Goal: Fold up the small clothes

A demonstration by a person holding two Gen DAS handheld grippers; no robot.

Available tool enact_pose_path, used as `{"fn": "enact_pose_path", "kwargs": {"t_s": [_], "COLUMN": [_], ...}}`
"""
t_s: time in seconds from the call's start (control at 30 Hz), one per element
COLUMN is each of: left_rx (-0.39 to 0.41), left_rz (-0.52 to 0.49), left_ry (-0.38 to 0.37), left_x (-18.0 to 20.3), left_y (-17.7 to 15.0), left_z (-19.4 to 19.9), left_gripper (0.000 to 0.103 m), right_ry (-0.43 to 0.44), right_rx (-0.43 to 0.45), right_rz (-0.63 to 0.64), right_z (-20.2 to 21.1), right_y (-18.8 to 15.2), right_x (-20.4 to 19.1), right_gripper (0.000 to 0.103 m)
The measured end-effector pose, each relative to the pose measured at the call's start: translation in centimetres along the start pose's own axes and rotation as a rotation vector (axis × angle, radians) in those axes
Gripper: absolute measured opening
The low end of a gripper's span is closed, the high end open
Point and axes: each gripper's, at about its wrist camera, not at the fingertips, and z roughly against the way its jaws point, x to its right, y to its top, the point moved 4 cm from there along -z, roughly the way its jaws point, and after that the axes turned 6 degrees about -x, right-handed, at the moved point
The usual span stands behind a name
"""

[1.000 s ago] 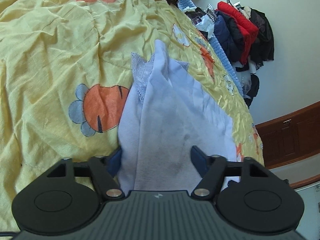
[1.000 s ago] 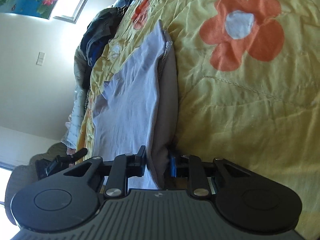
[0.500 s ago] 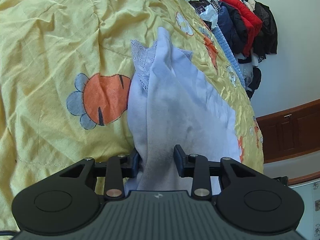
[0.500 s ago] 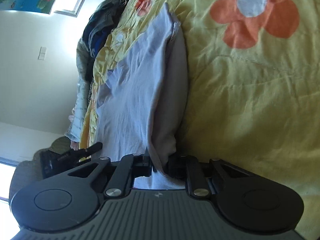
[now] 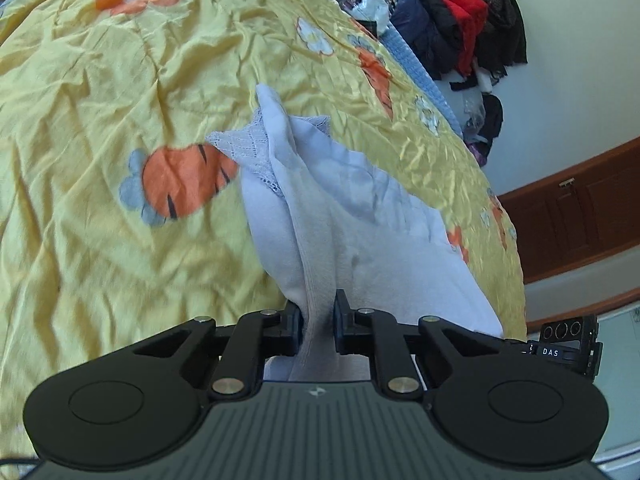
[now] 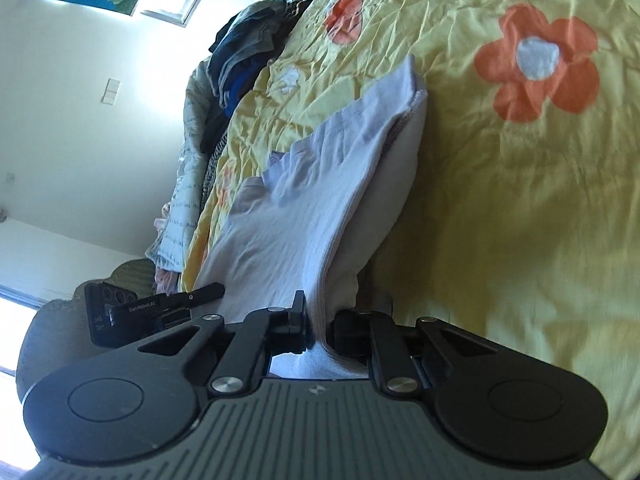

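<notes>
both grippers first: my left gripper (image 5: 318, 320) has its jaws pinched onto a bunched edge of the pale lavender garment (image 5: 340, 216), and my right gripper (image 6: 318, 330) is clamped the same way on another edge of that garment (image 6: 320, 200). from there i go by size.

biggest is the yellow bedspread (image 5: 100, 240), creased all over and printed with orange flowers (image 6: 538, 62); it fills most of both views. past its far edge, in the left wrist view, i see a heap of dark and red clothes (image 5: 460, 20) against the wall, and a brown wooden cabinet (image 5: 580, 208) lower down. in the right wrist view another clothes pile (image 6: 248, 52) sits at the bed's far side, below a bright window.

the garment lies on the bedspread and rises toward both sets of jaws — partly lifted, folded over itself in layers. its lace-trimmed edge (image 5: 244, 148) rests beside an orange flower print. smallest: the other gripper's body shows at each frame's side, labelled on its casing (image 6: 152, 306).
</notes>
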Motion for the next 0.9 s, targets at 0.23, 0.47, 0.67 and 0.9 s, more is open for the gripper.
{"fn": "enact_pose_path", "kwargs": {"t_s": [0.23,0.47,0.67,0.9], "left_rx": [-0.061,-0.057,0.07,0.427], "left_rz": [0.026,0.065,-0.057,-0.347], "left_ry": [-0.004,0.005,0.165,0.247], "left_x": [-0.9,-3.2,-1.8,7.4], "left_y": [-8.1,-12.1,-12.0,-9.8], "left_z": [0.4,-0.7,3.2,5.1], "left_gripper": [0.015,0.018,0.034,0.034], "right_ry": [0.046,-0.009,-0.029,0.072], "right_rx": [-0.007,-0.02,0.12,0.289], "right_rz": [-0.06,-0.141,-0.203,-0.099], "right_z": [2.5,2.0,4.7,6.7], "right_y": [-8.3,-14.6,-13.8,-7.0], "right_x": [0.7,3.6,4.8,1.6], "right_gripper": [0.016,0.021,0.048,0.055]}}
